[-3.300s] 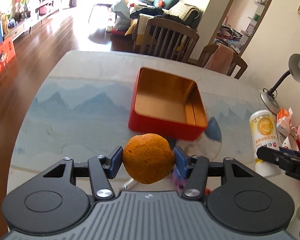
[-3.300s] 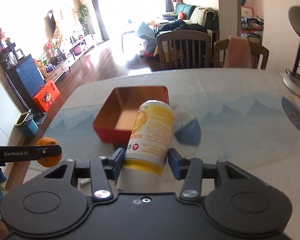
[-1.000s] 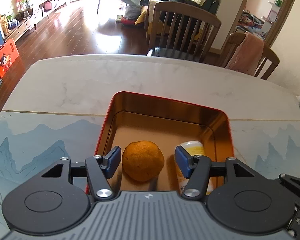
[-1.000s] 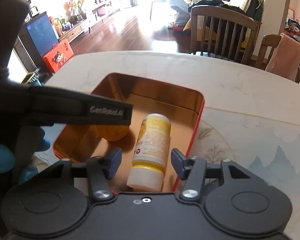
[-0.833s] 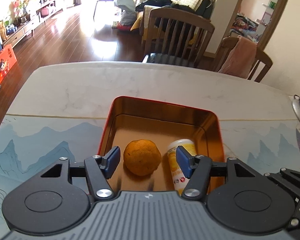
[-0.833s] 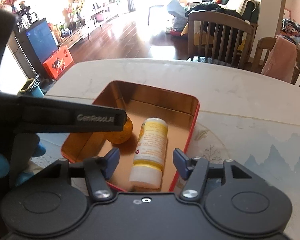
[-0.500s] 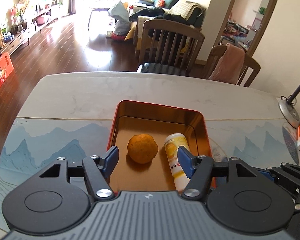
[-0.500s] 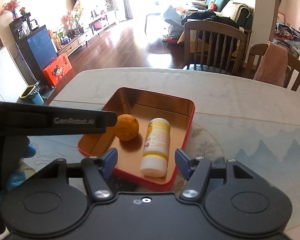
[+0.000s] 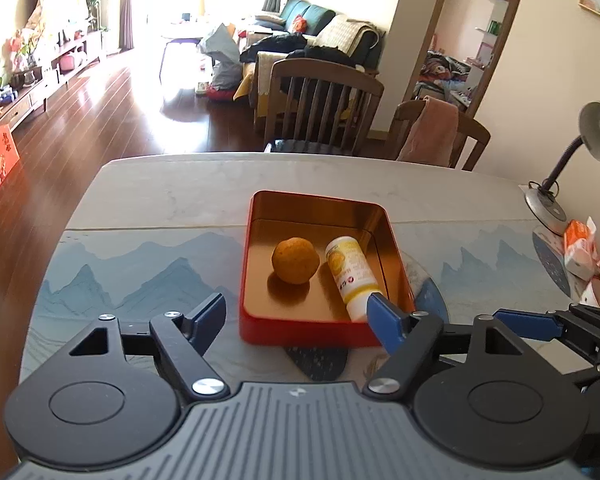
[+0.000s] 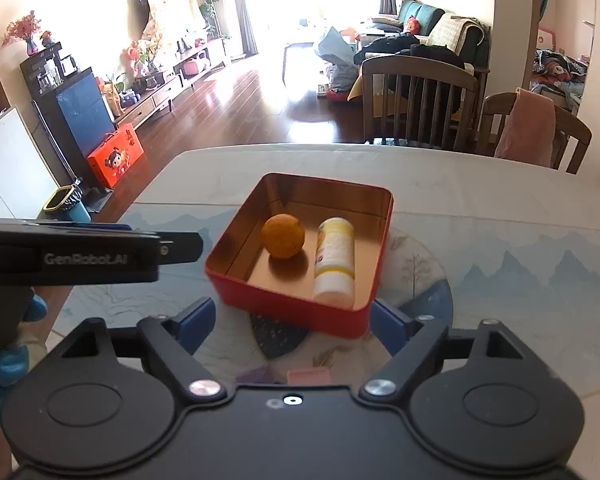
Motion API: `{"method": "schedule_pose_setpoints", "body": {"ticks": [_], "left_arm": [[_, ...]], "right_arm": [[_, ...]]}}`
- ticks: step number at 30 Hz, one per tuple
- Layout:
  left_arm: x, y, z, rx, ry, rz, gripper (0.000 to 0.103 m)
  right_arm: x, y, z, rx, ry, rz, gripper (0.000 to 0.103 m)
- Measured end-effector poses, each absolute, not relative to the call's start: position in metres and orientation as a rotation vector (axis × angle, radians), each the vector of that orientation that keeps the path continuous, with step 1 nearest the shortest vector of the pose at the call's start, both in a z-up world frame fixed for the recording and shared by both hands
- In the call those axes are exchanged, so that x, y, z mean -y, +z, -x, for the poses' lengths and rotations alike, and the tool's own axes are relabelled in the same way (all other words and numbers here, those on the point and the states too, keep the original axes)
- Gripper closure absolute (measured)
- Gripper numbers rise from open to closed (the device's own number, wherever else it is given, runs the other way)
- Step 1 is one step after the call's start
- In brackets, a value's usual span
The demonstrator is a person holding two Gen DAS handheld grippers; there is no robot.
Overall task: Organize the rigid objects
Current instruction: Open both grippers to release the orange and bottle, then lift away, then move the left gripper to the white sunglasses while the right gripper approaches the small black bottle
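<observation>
Your left tongs (image 9: 296,312) and right tongs (image 10: 290,322) both stand wide with nothing between them, their jaws having just been opening. The orange (image 9: 295,260) and the yellow bottle (image 9: 350,276) lie side by side, just apart, inside the red tin (image 9: 300,330) on the table (image 9: 160,188).

Left gripper (image 9: 296,320): black body, blue jaws, silver screws; right gripper (image 10: 292,322) alike; blue glove (image 10: 10,360).
</observation>
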State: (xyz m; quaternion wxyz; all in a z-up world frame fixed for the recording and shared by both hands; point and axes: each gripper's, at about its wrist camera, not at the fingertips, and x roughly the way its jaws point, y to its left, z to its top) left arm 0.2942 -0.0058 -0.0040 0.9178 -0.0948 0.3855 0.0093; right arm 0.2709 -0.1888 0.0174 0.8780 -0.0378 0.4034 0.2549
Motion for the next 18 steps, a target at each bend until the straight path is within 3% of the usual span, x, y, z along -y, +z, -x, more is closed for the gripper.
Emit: {"method": "schedule_pose_setpoints", "body": {"ticks": [10, 18], "left_arm": [[-0.003, -0.002, -0.234, -0.758, 0.010, 0.157, 0.021], [-0.002, -0.011, -0.186, -0.712, -0.028, 0.083, 0.016]], "right_arm": [[0.200, 0.013, -0.222, -0.779, 0.528, 0.070, 0.001], [0.207, -0.002, -0.187, -0.777, 0.504, 0.050, 0.000]]}}
